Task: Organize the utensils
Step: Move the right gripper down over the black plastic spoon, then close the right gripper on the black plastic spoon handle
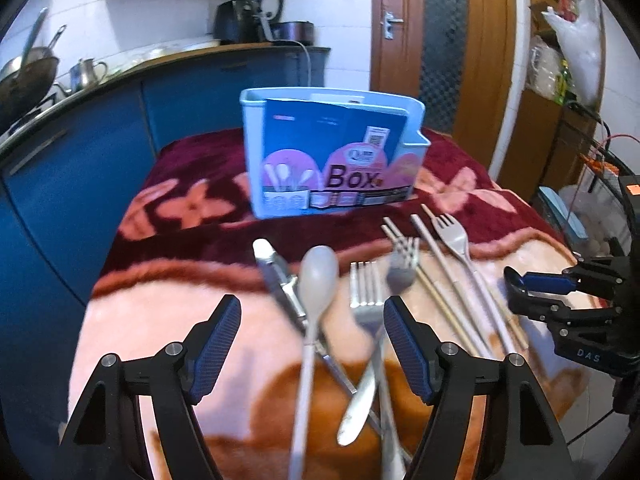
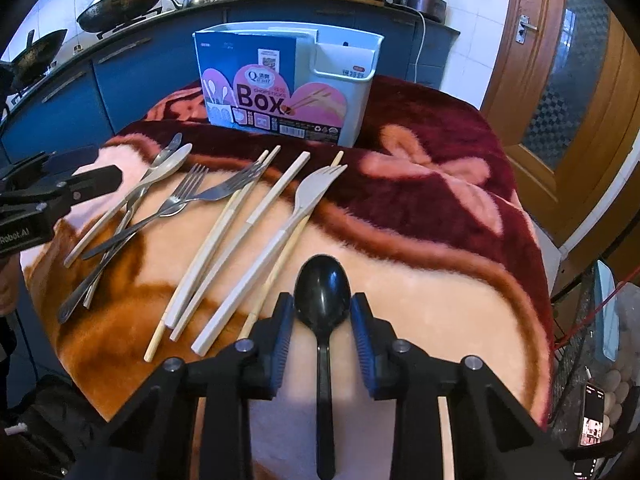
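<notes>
Both the left gripper (image 1: 312,344) and right gripper (image 2: 322,340) are black, with ribbed blue pads and silver screws.

The blue card (image 2: 256,80) tucked in the front of the pale utensil holder (image 2: 352,92) reads "Box" in big dark letters. The left gripper (image 2: 24,236) says "Robot.AI" in white on its body, and the right gripper (image 1: 588,357) shows "DAS".

both wrist views look down close, sharing the utensil box (image 1: 334,156).
</notes>
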